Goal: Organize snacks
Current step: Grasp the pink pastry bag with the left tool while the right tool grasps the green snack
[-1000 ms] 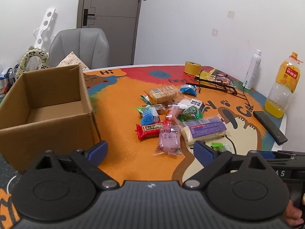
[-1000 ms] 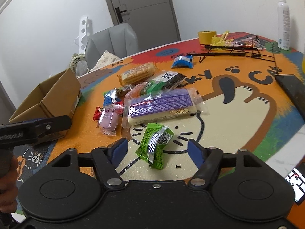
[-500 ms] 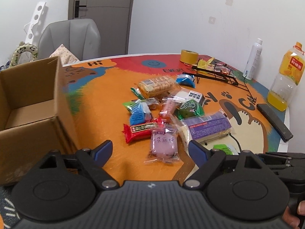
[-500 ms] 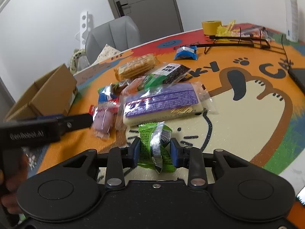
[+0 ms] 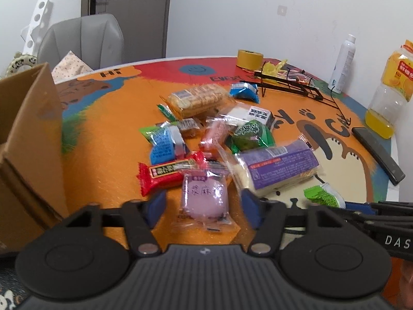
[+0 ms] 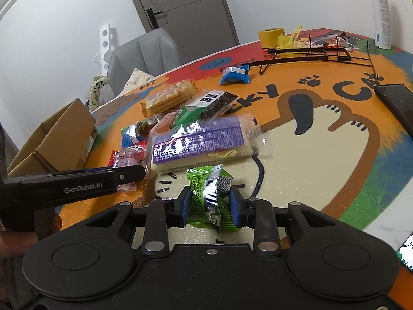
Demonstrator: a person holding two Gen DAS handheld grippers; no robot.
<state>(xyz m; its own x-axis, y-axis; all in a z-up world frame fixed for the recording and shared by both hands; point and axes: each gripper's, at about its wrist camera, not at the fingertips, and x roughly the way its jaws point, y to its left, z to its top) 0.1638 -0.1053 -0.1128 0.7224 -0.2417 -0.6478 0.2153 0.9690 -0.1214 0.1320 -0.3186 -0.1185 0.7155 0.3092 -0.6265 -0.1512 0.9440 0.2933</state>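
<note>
The right tool (image 6: 209, 205) is clamping its blue pads on a green snack packet (image 6: 210, 199) lying on the table (image 6: 322, 155). The left tool (image 5: 204, 206) is closing around a pink snack packet (image 5: 204, 197) lying between its pads, not yet touching it.

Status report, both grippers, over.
Right gripper shut on green packet. Left gripper closing around pink mochi pack, pads not yet touching. Cardboard box unobstructed.
</note>
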